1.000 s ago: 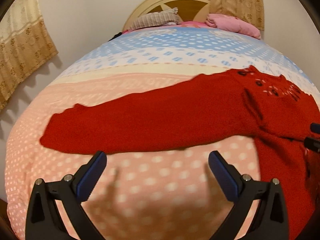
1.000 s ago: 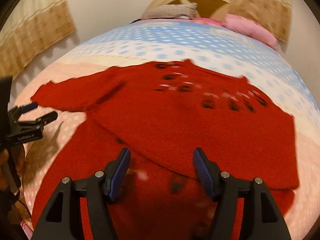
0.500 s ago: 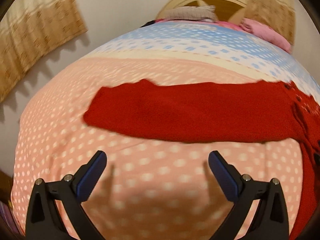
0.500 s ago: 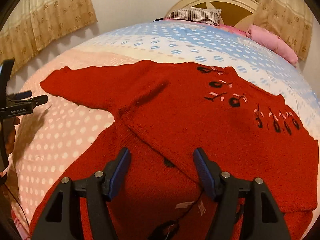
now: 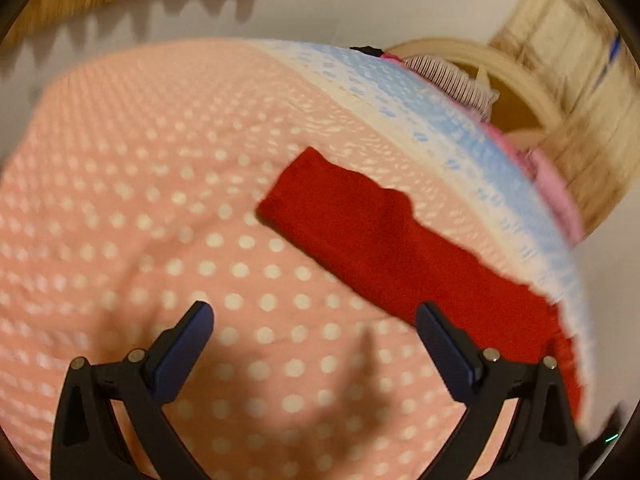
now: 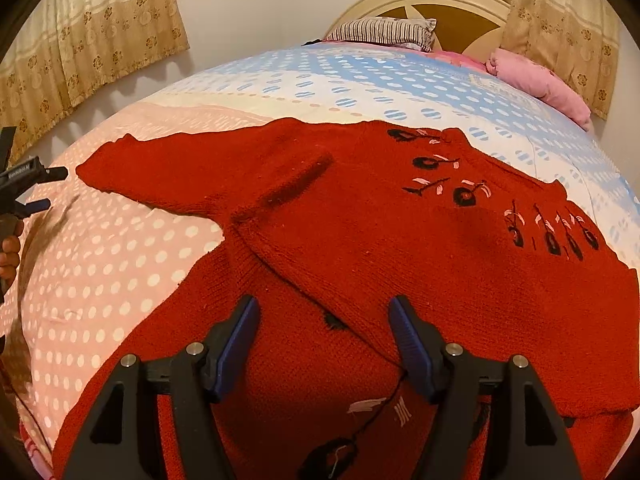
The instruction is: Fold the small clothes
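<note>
Sprawling across a bed (image 6: 120, 264) covered in a pink, cream and blue dotted spread, a red knitted sweater (image 6: 400, 248) lies flat with its body partly folded over itself, black and pink flowers stitched along its upper edge and one sleeve (image 6: 168, 172) stretched out straight from the sweater's body. Tan patterned curtains (image 6: 92, 40) hang on the wall beyond the sweater, on both sides of a cream and brown headboard (image 6: 436, 4). A striped pillow (image 6: 384, 32) and a pink bundle (image 6: 540, 84) rest at the bed's head, well apart from the sweater.

The right gripper (image 6: 323, 332) hangs tilted down over the sweater's lower folded part, jaws standing apart with knit below them and nothing pinched. Its view alone takes in the whole garment and, off the sleeve's cuff, the left gripper (image 6: 40, 188) with bare fingers (image 6: 10, 248) on its handle.

The left gripper (image 5: 314, 344) points down at bare spread just beside the sleeve (image 5: 380, 240), jaws wide and empty; its blurred, rolled view shows only the sleeve running slantwise toward the cuff, the sweater's body out of sight, and the gripper's shadow falling on the spread between the jaws.
</note>
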`<state>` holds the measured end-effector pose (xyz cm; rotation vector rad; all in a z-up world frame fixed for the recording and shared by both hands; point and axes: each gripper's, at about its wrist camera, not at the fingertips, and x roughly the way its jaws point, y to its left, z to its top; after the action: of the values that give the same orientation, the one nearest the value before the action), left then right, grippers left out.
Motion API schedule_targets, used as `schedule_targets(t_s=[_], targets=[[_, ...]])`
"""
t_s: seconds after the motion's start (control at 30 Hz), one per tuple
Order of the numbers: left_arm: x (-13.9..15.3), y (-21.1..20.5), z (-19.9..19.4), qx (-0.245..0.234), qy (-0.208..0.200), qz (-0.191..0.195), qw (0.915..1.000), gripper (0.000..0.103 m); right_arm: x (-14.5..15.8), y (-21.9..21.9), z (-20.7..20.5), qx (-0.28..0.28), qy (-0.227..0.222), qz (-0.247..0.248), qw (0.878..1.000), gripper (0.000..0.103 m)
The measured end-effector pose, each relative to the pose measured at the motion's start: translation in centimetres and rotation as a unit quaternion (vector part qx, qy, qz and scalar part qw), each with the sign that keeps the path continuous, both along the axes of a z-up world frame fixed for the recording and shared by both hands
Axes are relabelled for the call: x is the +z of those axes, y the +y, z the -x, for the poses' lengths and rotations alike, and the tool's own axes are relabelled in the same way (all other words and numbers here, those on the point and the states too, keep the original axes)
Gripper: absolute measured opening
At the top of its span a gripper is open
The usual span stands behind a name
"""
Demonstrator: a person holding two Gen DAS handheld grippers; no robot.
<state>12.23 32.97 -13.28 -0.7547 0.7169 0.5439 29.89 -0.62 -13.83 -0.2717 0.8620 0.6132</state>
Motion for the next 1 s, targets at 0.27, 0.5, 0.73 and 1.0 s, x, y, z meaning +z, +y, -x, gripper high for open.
schedule_targets(t_s=[0.27,0.5,0.73,1.0], targets=[[-0.9,2.4,-0.2,0.033,-0.080,0.080,0.9930,0.095,0.0,0.1,0.2,-0.006,-0.009,0.008,1.000,0.072],[-1.5,3.4,-0.8,0.042,-0.129,0.128,0.9825,0.091,0.0,0.1,0.1,-0.010,-0.012,0.012,1.000,0.075],[-1.5,4.4,-2.8,0.055,-0.137,0.127,0.9809,0.091,-0.1,0.0,0.1,-0.015,-0.014,0.014,1.000,0.077],[-1.8,4.8,-3.7,0.054,-0.127,0.099,0.9855,0.057,-0.1,-0.1,0.1,-0.016,-0.014,0.013,1.000,0.078]])
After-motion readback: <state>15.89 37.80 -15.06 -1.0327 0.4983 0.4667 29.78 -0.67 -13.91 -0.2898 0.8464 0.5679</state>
